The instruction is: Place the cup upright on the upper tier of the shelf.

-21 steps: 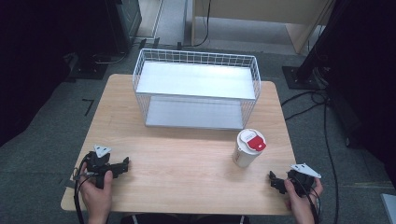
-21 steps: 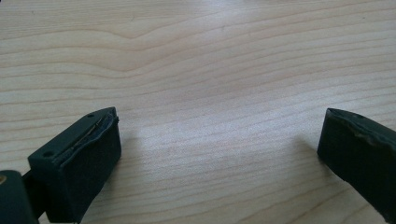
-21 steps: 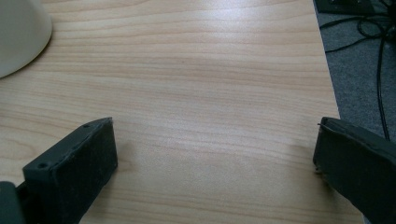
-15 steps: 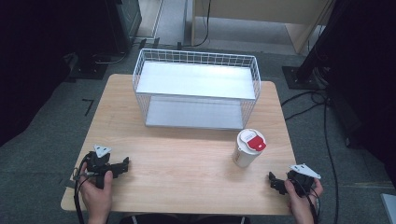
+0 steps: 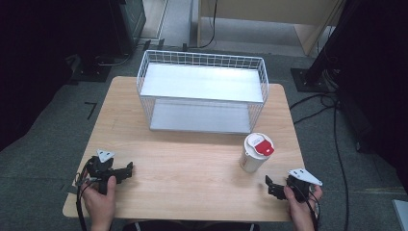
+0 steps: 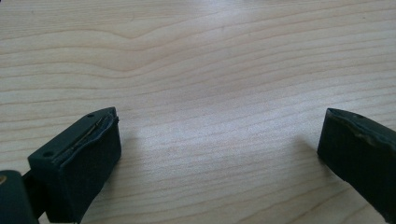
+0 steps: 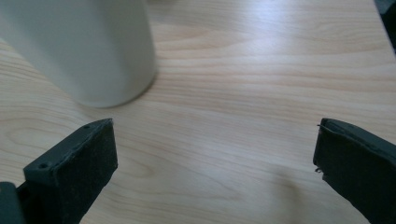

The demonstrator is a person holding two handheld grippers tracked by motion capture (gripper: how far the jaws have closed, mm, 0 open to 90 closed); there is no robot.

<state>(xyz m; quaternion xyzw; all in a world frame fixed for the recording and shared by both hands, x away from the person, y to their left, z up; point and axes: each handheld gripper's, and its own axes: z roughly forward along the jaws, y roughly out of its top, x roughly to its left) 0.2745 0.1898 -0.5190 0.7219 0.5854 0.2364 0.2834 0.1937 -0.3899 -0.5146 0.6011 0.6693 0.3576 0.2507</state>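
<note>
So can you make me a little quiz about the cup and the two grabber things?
1. True or false: the right gripper is holding the cup.
2. What colour is the tab on the cup's lid? A green, B red, C blue.
3. Fill in: behind the cup stands a white wire ____.

Key: 1 false, its jaws are open and the cup stands apart; 2 B; 3 basket.

From my station I can read no text, brand or number anywhere: the red-and-white label (image 5: 262,146) on the lid of the cup (image 5: 253,155) is too small and blurred to make out any lettering.
</note>
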